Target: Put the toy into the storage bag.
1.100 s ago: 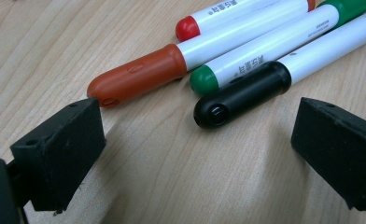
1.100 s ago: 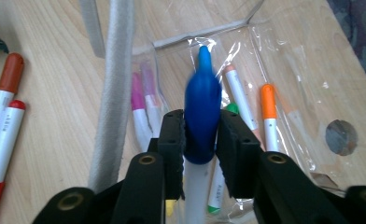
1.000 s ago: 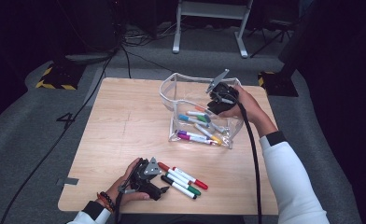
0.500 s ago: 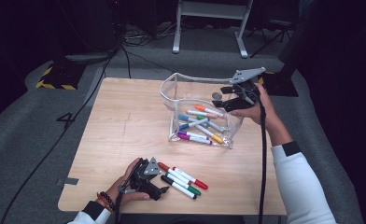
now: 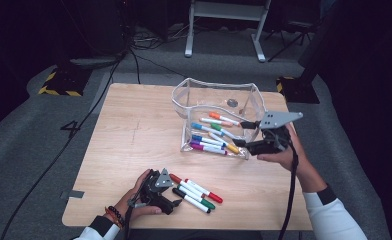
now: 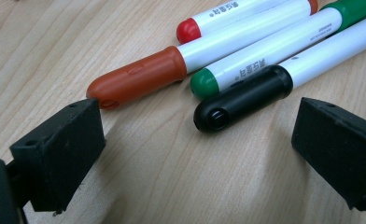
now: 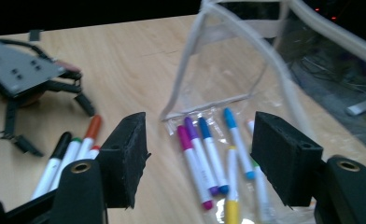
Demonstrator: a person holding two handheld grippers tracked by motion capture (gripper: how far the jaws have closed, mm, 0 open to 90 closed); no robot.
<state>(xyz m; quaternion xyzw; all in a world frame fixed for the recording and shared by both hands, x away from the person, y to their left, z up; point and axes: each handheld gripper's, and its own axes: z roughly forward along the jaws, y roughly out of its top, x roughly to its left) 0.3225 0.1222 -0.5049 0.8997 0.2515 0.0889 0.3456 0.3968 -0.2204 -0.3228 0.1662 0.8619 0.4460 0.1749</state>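
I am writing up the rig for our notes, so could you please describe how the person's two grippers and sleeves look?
Both the left gripper and the right gripper are black, each topped by a grey three-cornered plate with small holes. Their fingers are blocky black pads. A black cable trails from each. The sleeves are white, and the left wrist wears a dark bead bracelet.

Wooden table (image 5: 134, 130) bears clear pouch (image 5: 204, 95) and perhaps four markers (image 5: 196, 192).

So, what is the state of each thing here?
Pouch: open, upright, markers inside.
Loose markers: capped, lying on the table.
Left gripper: open, empty, at the black marker.
Right gripper: open, empty, beside the pouch.
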